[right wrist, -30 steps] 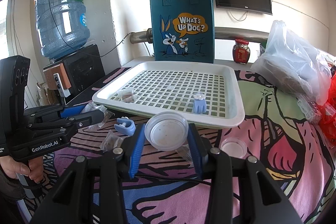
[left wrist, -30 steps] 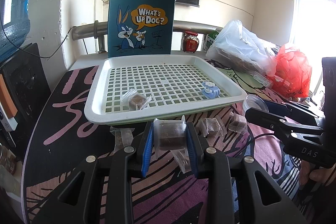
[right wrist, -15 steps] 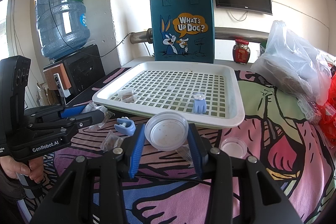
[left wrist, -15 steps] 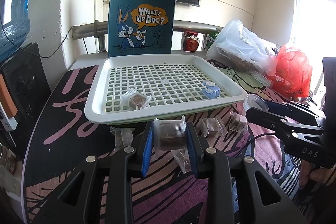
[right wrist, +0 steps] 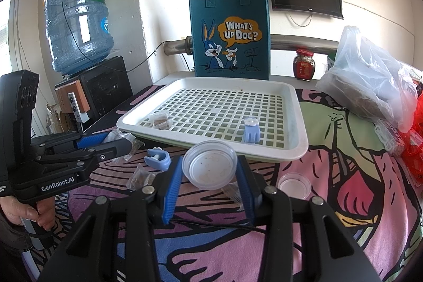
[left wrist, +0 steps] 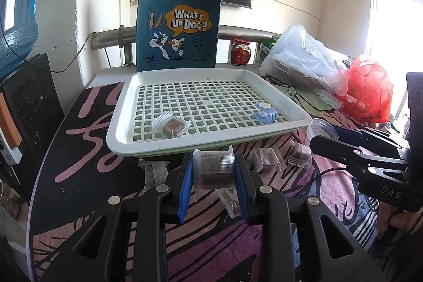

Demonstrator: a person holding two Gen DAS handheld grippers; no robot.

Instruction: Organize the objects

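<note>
My left gripper (left wrist: 213, 172) is shut on a clear packet with a brown cube (left wrist: 215, 171), held just before the near rim of the white grid tray (left wrist: 127, 147). My right gripper (right wrist: 210, 171) is shut on a small clear plastic cup (right wrist: 210, 167), held tilted near the tray's front edge (right wrist: 290, 153). In the tray lie a wrapped brown cube (left wrist: 171, 124) and a light blue clip (left wrist: 264, 114). The right gripper also shows in the left wrist view (left wrist: 325, 139), and the left gripper in the right wrist view (right wrist: 116, 143).
More wrapped cubes (left wrist: 267, 161) lie on the patterned cloth before the tray. A second blue clip (right wrist: 157, 159) and a clear lid (right wrist: 293, 185) lie on the cloth. A teal tote bag (left wrist: 178, 25) stands behind the tray. Plastic bags (left wrist: 304, 60) sit at the right.
</note>
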